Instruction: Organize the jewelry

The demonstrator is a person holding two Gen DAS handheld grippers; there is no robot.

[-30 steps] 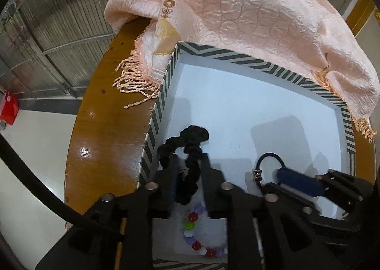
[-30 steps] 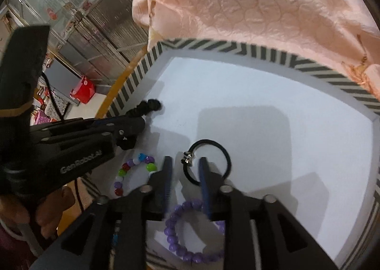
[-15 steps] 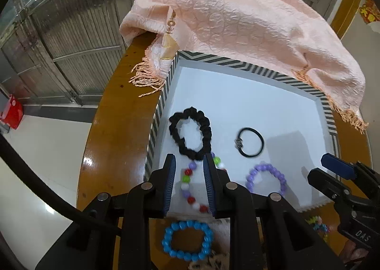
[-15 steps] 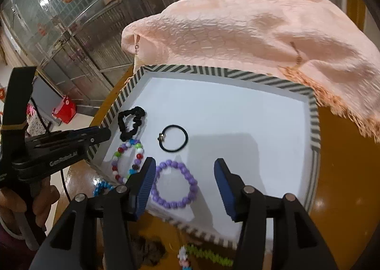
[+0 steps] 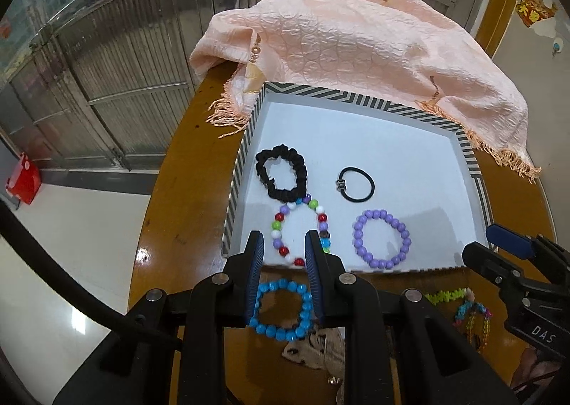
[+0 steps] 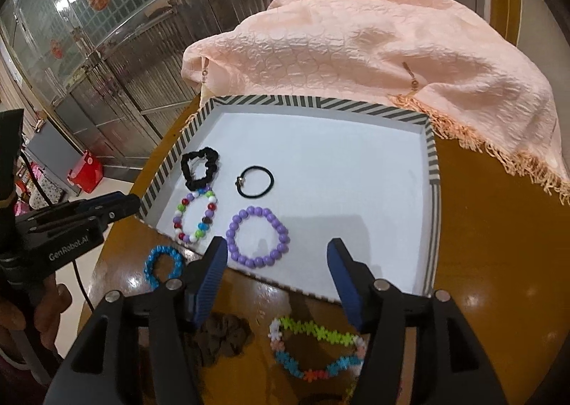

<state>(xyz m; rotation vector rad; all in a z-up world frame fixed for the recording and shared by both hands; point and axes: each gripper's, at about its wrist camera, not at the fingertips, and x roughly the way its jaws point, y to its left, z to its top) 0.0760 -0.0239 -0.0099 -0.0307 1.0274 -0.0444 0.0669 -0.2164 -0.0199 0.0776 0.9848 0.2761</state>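
A white tray with a striped rim holds a black scrunchie, a thin black hair tie, a multicolour bead bracelet and a purple bead bracelet. A blue bead bracelet lies on the wooden table in front of the tray. My left gripper hovers above it, jaws a little apart and empty. My right gripper is open wide and empty over the tray's near edge.
A pink fringed cloth covers the table behind the tray. A brown scrunchie and a colourful linked-piece chain lie on the table near me. The round table's edge drops off to the left.
Both grippers pulled back and up out of the tray. The left let go of the black scrunchie, the right left the hair tie and opened wide.
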